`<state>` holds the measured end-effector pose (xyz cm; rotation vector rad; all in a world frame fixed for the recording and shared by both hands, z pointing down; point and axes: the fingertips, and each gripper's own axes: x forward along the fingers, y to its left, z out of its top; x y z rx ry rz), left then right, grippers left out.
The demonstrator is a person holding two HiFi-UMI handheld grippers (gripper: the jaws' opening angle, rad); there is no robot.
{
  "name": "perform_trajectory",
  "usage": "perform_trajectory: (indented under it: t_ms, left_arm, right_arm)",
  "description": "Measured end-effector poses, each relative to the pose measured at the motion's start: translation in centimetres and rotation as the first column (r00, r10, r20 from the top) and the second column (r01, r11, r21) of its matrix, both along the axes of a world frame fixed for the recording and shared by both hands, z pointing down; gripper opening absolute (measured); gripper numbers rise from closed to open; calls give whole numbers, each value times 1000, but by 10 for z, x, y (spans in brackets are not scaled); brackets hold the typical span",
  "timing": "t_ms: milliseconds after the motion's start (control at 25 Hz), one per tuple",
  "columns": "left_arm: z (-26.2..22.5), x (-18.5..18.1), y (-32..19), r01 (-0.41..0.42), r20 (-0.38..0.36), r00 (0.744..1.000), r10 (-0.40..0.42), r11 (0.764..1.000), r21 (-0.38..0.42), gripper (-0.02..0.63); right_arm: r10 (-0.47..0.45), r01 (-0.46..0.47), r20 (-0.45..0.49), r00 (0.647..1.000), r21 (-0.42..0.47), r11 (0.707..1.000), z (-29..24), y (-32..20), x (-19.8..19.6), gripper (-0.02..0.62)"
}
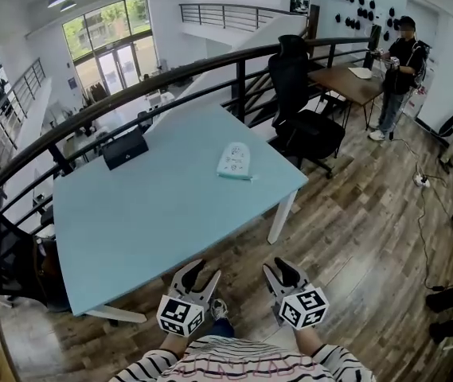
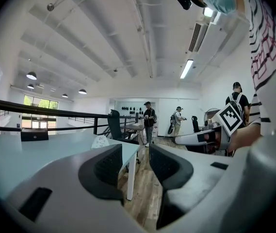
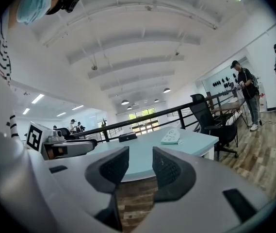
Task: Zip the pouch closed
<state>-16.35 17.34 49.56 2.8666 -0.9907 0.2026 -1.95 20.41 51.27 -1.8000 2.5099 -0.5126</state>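
A pale patterned pouch lies flat on the light blue table, towards its far right corner; it also shows small in the right gripper view and the left gripper view. My left gripper and right gripper are held side by side in front of the table's near edge, well short of the pouch. Both stand open with nothing between their jaws. In the left gripper view the left gripper points past the table's right corner; the right gripper points at the table's edge.
A black box sits at the table's far left. A black railing runs behind the table. A black office chair stands at its right. A person stands by a brown desk at the far right. The floor is wood.
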Motion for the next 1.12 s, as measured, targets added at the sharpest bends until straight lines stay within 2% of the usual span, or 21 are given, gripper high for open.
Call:
perform_trajectory:
  t_ms: [240,520,760,960,1120]
  left_arm:
    - [-4,-10,-87,-3,-4,1000,3,1000,-11,150]
    - [-4,-26,-161,-18,5,1000,18,1000,-21,150]
    - [7,-21,-199,-51,13,999,51,998,-34,150]
    - [22,-16,-220,-44,19,999,46,997,-67,150]
    - [28,-7,-243,-6,32,999,8,997,-72,150]
  right_arm:
    - [15,-14,9,1000,-26,1000,1,-85,-7,146]
    - [39,-38,18,999,-30,999,-1,-163,-19,146]
    - [73,-72,14,997,-49,996,10,-198,-11,146]
    - [75,-74,13,997,-77,994,24,-225,-1,144]
    - [38,-37,8,999,-82,996,31,-259,14,146]
